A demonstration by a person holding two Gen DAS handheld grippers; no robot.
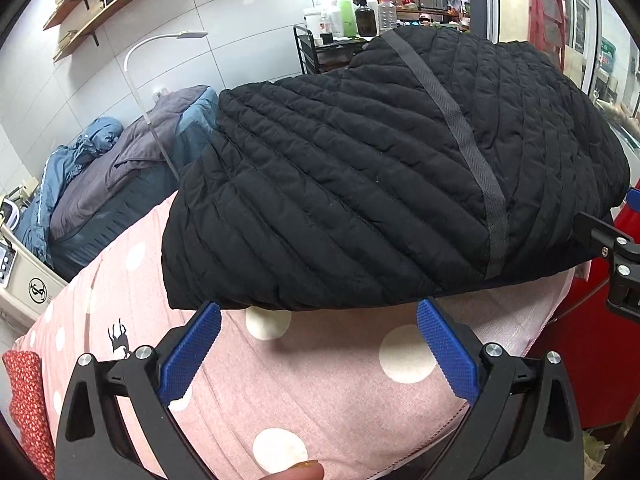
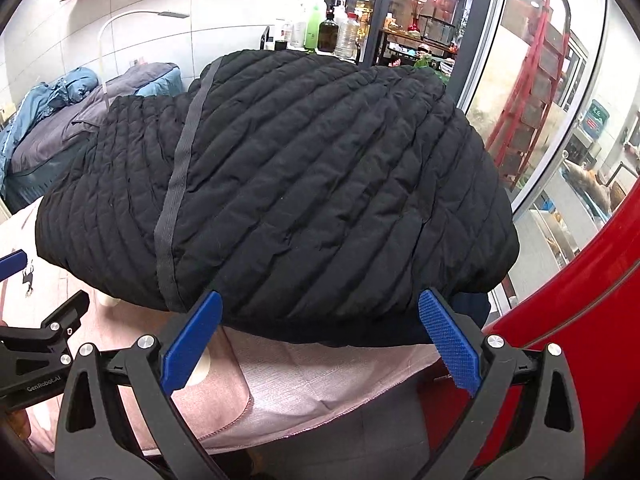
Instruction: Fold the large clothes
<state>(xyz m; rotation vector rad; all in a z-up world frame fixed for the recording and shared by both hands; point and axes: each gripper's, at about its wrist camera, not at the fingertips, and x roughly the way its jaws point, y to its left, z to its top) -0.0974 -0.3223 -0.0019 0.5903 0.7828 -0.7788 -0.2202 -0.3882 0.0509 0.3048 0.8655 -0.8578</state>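
With the black quilted jacket (image 1: 360, 184) folded on the pink dotted cover (image 1: 320, 380), our left gripper (image 1: 318, 308) and right gripper (image 2: 320, 300), wide open and empty, should bite its near hem evenly.

Bare pink cover (image 1: 328, 392) lies free before the black jacket (image 1: 380, 168); red panel (image 2: 580, 320) blocks the right.
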